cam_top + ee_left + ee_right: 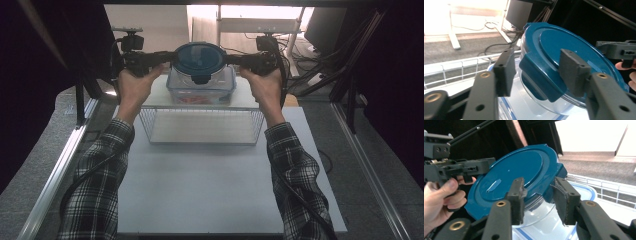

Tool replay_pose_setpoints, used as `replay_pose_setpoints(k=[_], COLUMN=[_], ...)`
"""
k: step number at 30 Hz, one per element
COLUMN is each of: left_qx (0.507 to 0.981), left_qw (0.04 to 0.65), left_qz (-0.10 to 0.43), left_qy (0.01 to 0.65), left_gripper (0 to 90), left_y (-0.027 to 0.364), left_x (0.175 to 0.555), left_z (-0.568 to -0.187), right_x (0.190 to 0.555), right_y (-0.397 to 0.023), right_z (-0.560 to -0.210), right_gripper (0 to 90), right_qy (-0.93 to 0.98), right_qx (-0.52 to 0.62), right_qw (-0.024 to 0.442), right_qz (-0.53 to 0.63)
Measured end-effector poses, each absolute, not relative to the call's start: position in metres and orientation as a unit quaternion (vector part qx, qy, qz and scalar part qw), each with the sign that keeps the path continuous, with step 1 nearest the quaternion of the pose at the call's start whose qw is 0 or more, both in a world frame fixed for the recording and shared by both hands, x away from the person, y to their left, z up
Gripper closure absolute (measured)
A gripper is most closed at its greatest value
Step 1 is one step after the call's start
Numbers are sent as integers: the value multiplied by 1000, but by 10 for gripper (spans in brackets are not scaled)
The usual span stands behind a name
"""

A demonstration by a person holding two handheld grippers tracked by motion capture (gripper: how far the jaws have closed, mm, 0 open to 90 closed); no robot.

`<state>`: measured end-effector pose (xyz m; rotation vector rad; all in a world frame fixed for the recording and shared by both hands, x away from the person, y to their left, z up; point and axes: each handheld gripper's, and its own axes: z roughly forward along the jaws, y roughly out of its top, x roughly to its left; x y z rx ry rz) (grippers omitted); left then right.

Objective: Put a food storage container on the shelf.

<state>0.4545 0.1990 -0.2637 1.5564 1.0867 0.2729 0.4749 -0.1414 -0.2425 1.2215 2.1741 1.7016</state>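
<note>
The round glass container [201, 62] with its dark blue clip-lock lid [200, 56] is held in the air between the two grippers, over a clear rectangular storage box [201, 86] that stands on top of a white wire rack [202, 124] at the far end of the desk [210, 190]. In the high view the left gripper [167, 56] comes at the container from its left side and the right gripper [231, 60] from its right, each held in a hand [134, 86] with a plaid sleeve [102, 175] behind it.

In the left gripper view the container is tilted, with the lid facing up and toward the camera. One side clip [541, 75] of the lid hangs between the two black jaws, which stand partly open on either side of it. The far jaw appears to lie against the lid's edge, but whether both pads press cannot be told.

In the right gripper view the right gripper [537, 196] has the opposite clip [554, 178] and the glass rim between its jaws. The jaws sit close on either side, and a firm clamp cannot be confirmed. Beyond the lid, the other hand [441, 200] grips the left gripper [461, 168]. The glass bowl below the lid looks empty, and it hangs just above the storage box [584, 192], whose blue-edged rim shows beneath it.
</note>
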Motion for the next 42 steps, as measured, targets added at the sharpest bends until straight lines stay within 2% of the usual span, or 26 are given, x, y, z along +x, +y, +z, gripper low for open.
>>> replay_pose_setpoints(k=[8,14,17,28,42], left_qx=[684,703,715,744,761], left_qw=[572,571,566,553,542], left_qz=[114,108,98,92,104], left_qy=[439,411,400,365,342], left_gripper=[303,197,145,85,42], left_y=[200,200,199,192,184], left_x=[443,428,423,402,368], left_z=[-261,-269,-275,-292,-320], right_x=[466,455,451,437,408], right_y=[-146,-145,-145,-145,-146], right_z=[-247,-257,-262,-274,-289], right_gripper=[442,277,245,143,72], right_qy=[728,745,746,757,773], right_qx=[372,346,340,326,298], right_qw=[70,93,92,92,96], right_qz=[572,562,565,559,552])
